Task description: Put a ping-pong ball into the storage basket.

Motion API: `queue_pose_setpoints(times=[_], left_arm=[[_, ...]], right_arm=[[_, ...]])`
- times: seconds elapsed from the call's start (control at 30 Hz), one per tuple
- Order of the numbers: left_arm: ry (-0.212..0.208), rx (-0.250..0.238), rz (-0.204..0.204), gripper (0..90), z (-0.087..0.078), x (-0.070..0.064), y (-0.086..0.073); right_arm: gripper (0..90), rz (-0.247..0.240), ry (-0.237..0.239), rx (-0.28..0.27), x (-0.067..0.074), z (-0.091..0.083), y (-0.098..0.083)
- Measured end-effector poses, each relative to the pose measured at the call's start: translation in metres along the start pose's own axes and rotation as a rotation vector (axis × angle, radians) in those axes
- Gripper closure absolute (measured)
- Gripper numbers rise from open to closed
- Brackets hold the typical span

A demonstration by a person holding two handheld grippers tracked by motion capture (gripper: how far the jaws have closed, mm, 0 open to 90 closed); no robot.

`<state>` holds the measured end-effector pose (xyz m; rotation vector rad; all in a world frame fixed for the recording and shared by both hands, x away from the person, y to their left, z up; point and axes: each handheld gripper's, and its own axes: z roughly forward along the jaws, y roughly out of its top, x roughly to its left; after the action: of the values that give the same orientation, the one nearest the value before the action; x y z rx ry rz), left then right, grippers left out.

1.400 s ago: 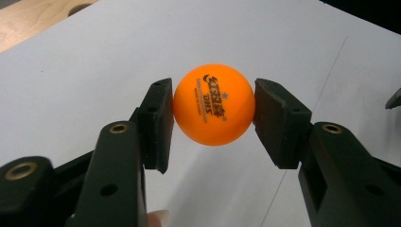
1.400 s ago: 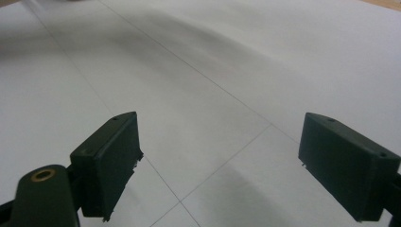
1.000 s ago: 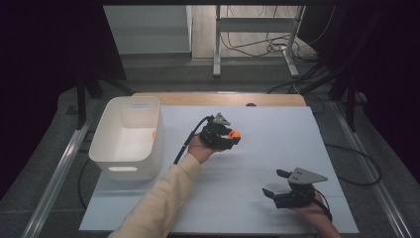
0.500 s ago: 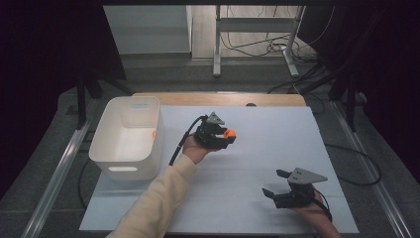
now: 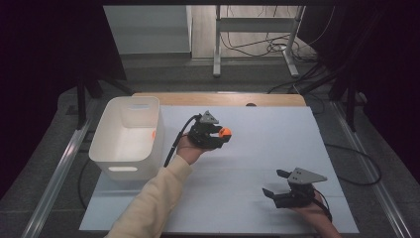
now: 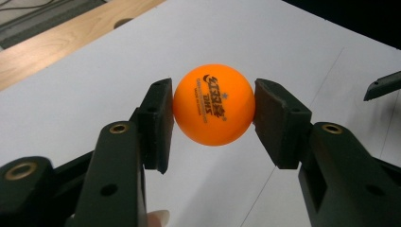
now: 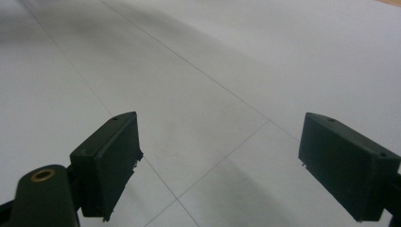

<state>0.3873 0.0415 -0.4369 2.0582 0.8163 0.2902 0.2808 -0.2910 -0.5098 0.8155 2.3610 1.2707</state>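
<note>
Since the earlier high view the left gripper [image 5: 221,135] has drifted leftward, toward the white plastic bin [image 5: 105,148], carrying the orange table-tennis ball [image 5: 225,132] with it, while the right gripper [image 5: 274,184] sits where it was near the front right of the white table [image 5: 277,134]. Nearest the person, that right gripper rests low over the table with its jaws spread wide and nothing between them; its own view shows two black pads [image 7: 109,156] well apart above bare white board crossed by thin seams. Farther in, the left gripper's jaws are clamped on the ball, one pad pressing each side, held above the table just right of the bin. The ball [image 6: 213,104] carries dark printing with a star; the small lettering is too fine to read with certainty. Farther still stands the single bin, with a small orange thing [image 5: 154,134] at its inner right wall, too small to identify. Count: two grippers, one held ball, one bin.
</note>
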Motion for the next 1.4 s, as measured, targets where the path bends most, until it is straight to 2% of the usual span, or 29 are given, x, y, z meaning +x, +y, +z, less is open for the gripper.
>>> queue_pose_setpoints(times=[0.33,0.83,1.17,1.4], left_arm=[[0.032,-0.015,-0.001,50.1,-0.021,0.004,-0.001],[0.058,-0.022,-0.002,50.1,-0.034,0.008,0.001],[0.081,-0.039,0.006,50.1,-0.049,0.01,0.007],[0.095,-0.046,-0.002,50.2,-0.057,0.012,0.007]], right_arm=[[14.0,-0.003,-0.009,0.009,0.0,0.0,0.0],[14.0,0.002,-0.012,0.009,0.0,0.0,0.0],[14.0,0.006,-0.013,0.008,-0.001,0.0,0.0],[14.0,0.018,-0.019,0.0,-0.002,-0.001,0.0]])
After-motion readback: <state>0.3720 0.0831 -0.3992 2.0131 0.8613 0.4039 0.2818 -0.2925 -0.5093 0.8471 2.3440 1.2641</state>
